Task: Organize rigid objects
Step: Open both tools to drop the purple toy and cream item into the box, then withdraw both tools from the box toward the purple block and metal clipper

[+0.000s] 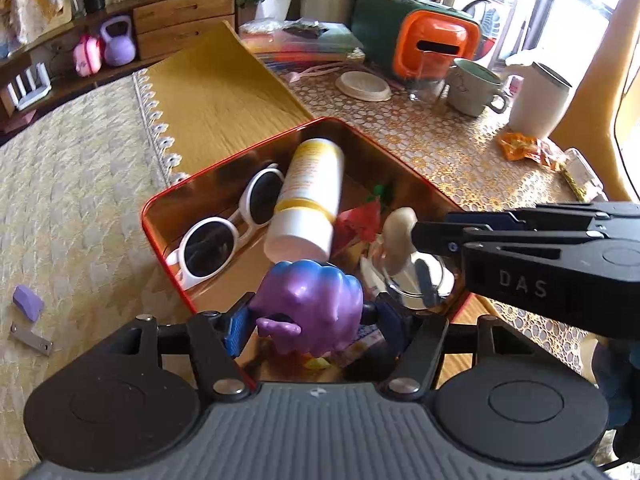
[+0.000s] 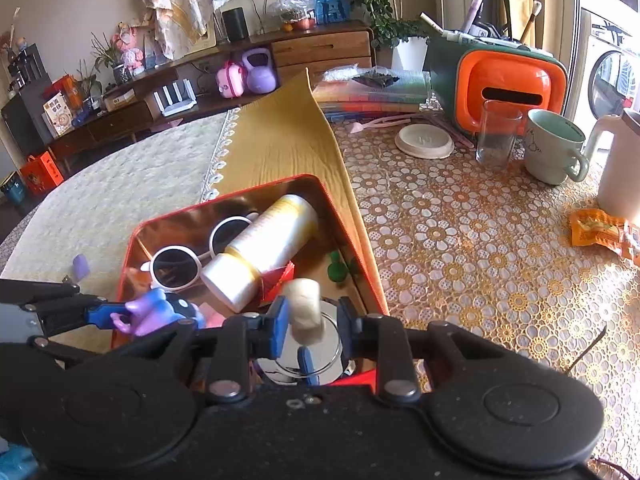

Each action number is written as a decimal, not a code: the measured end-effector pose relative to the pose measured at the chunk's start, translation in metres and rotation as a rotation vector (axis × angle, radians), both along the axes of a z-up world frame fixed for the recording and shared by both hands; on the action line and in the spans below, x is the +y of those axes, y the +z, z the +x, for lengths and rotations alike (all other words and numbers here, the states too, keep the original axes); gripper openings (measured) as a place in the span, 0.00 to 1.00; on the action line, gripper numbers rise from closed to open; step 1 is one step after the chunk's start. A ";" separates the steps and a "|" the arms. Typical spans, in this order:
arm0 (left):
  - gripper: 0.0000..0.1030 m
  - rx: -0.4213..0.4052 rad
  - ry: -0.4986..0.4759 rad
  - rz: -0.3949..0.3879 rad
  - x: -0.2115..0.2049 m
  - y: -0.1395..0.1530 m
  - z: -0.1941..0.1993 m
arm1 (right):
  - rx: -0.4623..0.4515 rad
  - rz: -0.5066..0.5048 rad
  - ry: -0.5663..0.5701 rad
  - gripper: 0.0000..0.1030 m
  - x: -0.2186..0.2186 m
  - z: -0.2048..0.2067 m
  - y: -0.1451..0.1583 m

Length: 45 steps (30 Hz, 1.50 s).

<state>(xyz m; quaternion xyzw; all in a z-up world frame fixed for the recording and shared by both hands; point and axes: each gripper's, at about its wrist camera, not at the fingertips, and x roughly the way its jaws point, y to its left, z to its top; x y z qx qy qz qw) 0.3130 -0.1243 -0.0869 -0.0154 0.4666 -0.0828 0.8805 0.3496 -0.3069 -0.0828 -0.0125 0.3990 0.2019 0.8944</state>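
A red tin [image 1: 160,200] [image 2: 136,236] with a gold inside holds white sunglasses [image 1: 216,240] [image 2: 176,268], a white bottle with yellow bands [image 1: 308,200] [image 2: 264,248], a red packet [image 1: 360,224] and a shiny round metal piece [image 1: 416,284] [image 2: 320,344]. My left gripper [image 1: 308,320] [image 2: 120,312] is shut on a purple toy figure [image 1: 312,304] [image 2: 148,312] over the tin's near end. Coming in from the right, my right gripper [image 2: 312,322] [image 1: 416,236] is shut on a small cream piece [image 2: 306,310] [image 1: 400,236] above the metal piece.
On the flowered tablecloth to the right stand a glass [image 2: 496,140], a pale mug [image 2: 554,152], a white jug [image 1: 540,100], an orange and green box [image 2: 508,88], a white lid [image 2: 424,140] and an orange wrapper [image 2: 600,232]. A purple block [image 1: 28,302] and a metal piece [image 1: 32,338] lie left of the tin.
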 end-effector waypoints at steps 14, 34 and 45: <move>0.62 0.000 -0.022 0.039 0.003 -0.006 0.013 | 0.006 0.006 -0.002 0.28 0.001 -0.002 -0.002; 0.77 -0.098 -0.081 0.109 0.004 0.025 -0.026 | -0.031 0.028 0.037 0.35 0.006 -0.040 0.026; 0.77 -0.180 -0.069 0.055 0.037 0.055 -0.070 | -0.060 0.075 0.065 0.41 0.010 -0.073 0.051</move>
